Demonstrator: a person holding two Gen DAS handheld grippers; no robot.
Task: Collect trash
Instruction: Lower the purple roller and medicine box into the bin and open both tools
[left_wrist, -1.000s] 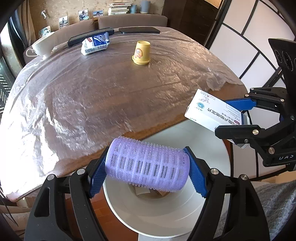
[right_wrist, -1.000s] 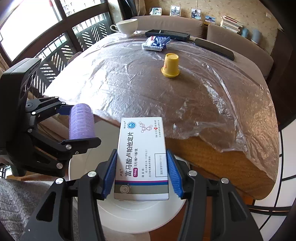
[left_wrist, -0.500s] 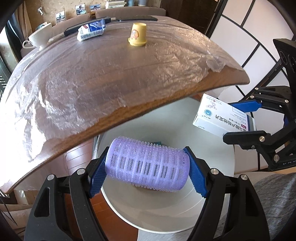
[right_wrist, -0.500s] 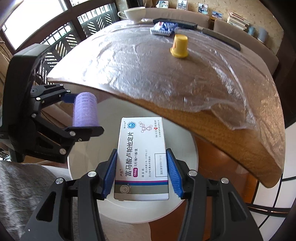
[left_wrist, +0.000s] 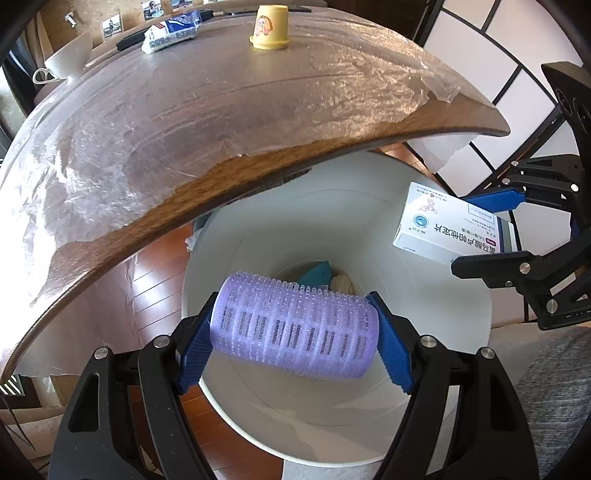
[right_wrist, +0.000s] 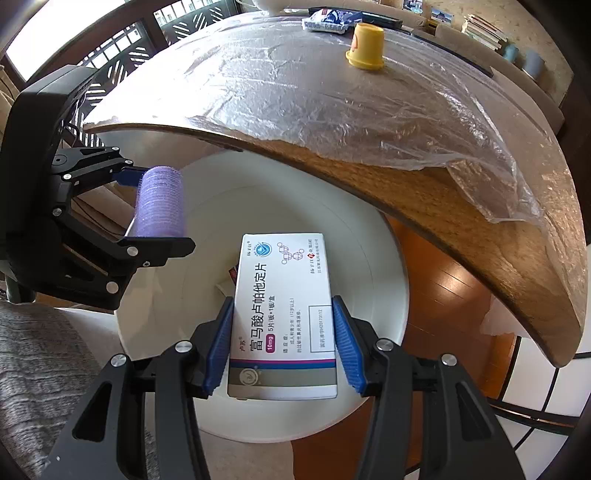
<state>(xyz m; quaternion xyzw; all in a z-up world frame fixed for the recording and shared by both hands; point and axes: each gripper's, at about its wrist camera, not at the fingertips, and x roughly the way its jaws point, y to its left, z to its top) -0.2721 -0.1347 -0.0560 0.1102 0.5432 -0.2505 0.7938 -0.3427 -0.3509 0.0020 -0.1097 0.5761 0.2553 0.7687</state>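
I am at the drop step: both loads hang over the mouth of the white bin (left_wrist: 424, 417), which stands on the floor under the edge of the counter (left_wrist: 229, 122).

My left gripper (left_wrist: 295, 328) has its fingers (left_wrist: 194, 354) about half spread and pressed on the two ends of the purple hair roller (left_wrist: 293, 326), which lies crosswise between them, above the near part of the bin's opening. My right gripper (right_wrist: 282, 343) has its fingers (right_wrist: 219, 345) set narrower, clamped on the long sides of the white medicine box (right_wrist: 284, 314); the box points away from me over the bin's centre. In the left view the same box sits toward the bin's right rim, apart from the roller.

Inside the bin, at the bottom, I can see a teal scrap and something pale, so some trash is already in.

As I judge it, the next move is simply to spread both sets of fingers and let the roller and the box fall. Both look well inside the rim, so neither should catch; the roller's bristles may cling to a pad, so a wide release is wise.

Beyond the bin, up on the counter, a yellow cup (left_wrist: 269, 27) stands upside down and a blue-and-white packet (left_wrist: 171, 31) lies near it, perhaps still to collect.
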